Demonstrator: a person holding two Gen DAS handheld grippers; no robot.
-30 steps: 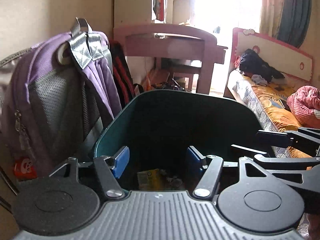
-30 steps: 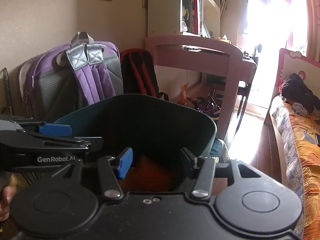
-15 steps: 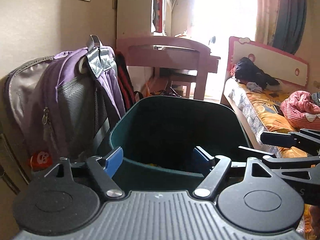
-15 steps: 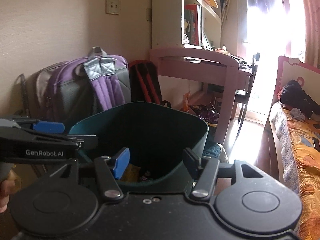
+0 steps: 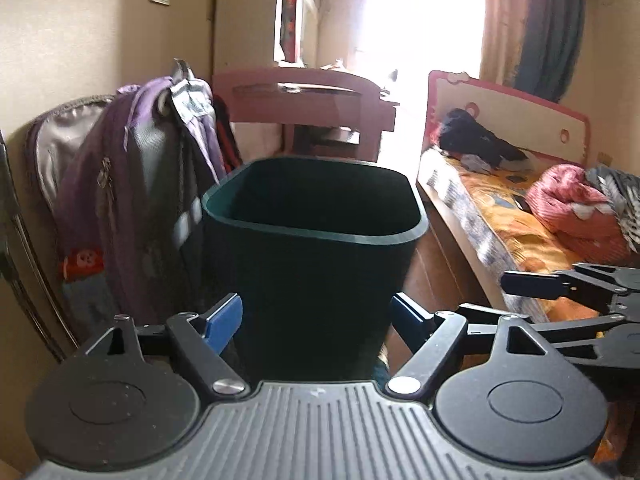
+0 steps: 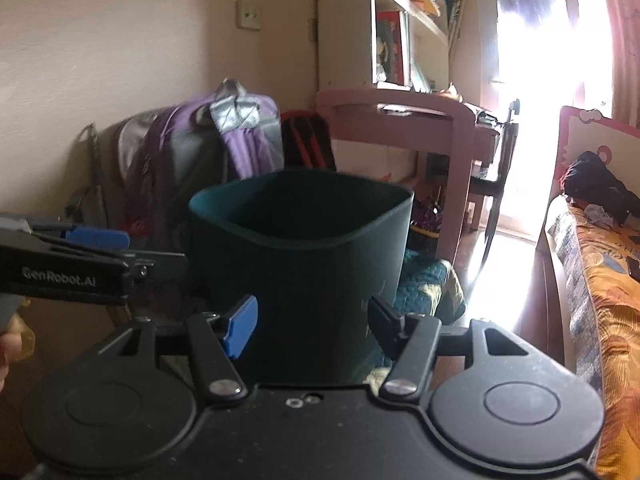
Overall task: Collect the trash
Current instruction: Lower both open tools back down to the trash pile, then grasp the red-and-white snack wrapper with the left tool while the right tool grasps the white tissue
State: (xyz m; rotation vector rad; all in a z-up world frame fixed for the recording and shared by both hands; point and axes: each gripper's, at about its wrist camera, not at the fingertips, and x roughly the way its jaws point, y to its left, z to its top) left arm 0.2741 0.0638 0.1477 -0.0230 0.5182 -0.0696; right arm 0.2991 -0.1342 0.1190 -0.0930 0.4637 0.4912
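Note:
A dark green trash bin (image 5: 312, 272) stands on the floor ahead of both grippers, its outer wall (image 6: 300, 272) facing me. Its inside is dark and whatever lies in it is hidden. My left gripper (image 5: 316, 316) sits short of the bin with its jaws opening and nothing between the blue pads. The same left gripper (image 6: 96, 240) shows at the left edge of the right wrist view. My right gripper (image 6: 312, 322) is open and empty, also in front of the bin. It appears as black fingers (image 5: 560, 284) at the right of the left wrist view.
A purple backpack (image 5: 132, 184) leans on the wall left of the bin, with a red-and-black bag (image 6: 308, 140) behind it. A pink desk (image 5: 320, 92) stands beyond, and a bed (image 5: 520, 208) runs along the right. A teal cloth (image 6: 424, 284) lies by the bin. A hand (image 6: 8, 352) shows far left.
Both grippers have drawn back from over the bin, so its outer wall now shows where its inside and the trash were seen. The left jaws have spread wider.

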